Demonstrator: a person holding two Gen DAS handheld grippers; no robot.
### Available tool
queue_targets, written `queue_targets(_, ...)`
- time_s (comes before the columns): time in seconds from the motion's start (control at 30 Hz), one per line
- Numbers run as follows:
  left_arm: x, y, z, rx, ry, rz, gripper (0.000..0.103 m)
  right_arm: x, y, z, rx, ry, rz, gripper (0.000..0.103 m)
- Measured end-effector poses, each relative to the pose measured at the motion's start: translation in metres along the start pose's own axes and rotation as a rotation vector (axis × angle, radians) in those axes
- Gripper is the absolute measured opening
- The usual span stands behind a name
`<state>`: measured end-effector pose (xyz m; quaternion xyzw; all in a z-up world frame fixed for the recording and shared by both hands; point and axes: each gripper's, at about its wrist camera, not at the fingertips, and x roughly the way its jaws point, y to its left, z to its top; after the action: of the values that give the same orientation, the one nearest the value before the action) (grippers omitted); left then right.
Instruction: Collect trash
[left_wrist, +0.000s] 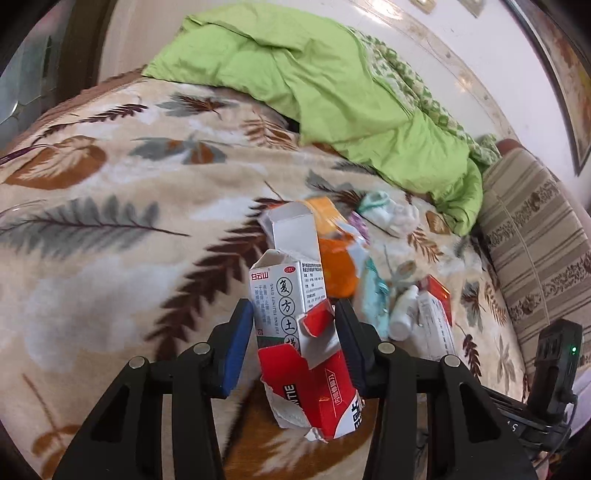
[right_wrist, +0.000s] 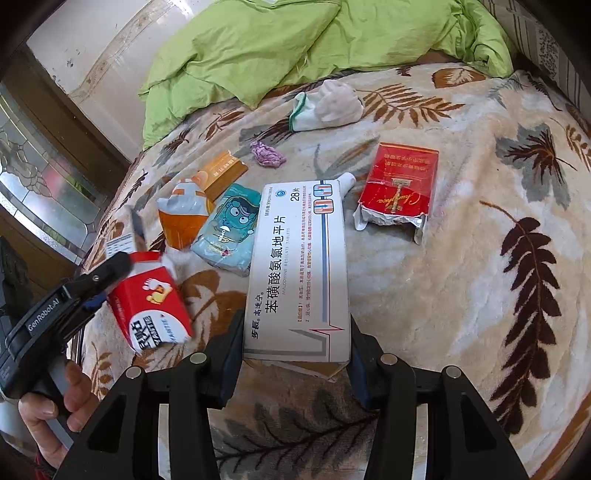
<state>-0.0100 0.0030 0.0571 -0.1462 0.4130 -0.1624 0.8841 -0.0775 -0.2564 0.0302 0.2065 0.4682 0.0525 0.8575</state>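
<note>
Cardboard, torn: red-and-white medicine carton (left_wrist: 295, 332) clamped between the pads of the left tool (left_wrist: 291, 343), lifted over the leaf-patterned bed blanket (left_wrist: 110, 221). Long white tablet box (right_wrist: 299, 273) pinched by the right tool (right_wrist: 295, 354) (near end only). Risk: ragged flaps crumple, either box slipping back onto the bed.

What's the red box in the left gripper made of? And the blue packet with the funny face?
Red box: thin printed cardboard, slightly glossy; its torn edges show white paper fibre.
Blue packet: probably soft plastic film, shiny and crinkled, though it could be foil-lined.
</note>
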Motion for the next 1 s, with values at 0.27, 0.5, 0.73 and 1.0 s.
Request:
queue_targets(0.27,-0.009,0.026,-0.009,-0.028,0.036,0.032,0.071,0.001,0.005,0.002,-0.017,-0.008,-0.005,0.052)
queue_targets(0.5,-0.018,-0.014,-0.027,0.163,0.018,-0.009,0.057,0.008,0.007,0.001,-0.026,0.023,-0.013,0.052)
queue_targets(0.73,0.009,-0.040,-0.026,0.240,0.049,-0.005,0.023,0.007,-0.002,0.001,-0.002,0.027,-0.031,0.052)
queue_targets(1.0,0.017,-0.037,-0.019,0.132,0.062,-0.041,0.052,0.005,-0.012,0.003,0.038,0.025,-0.039,0.052)
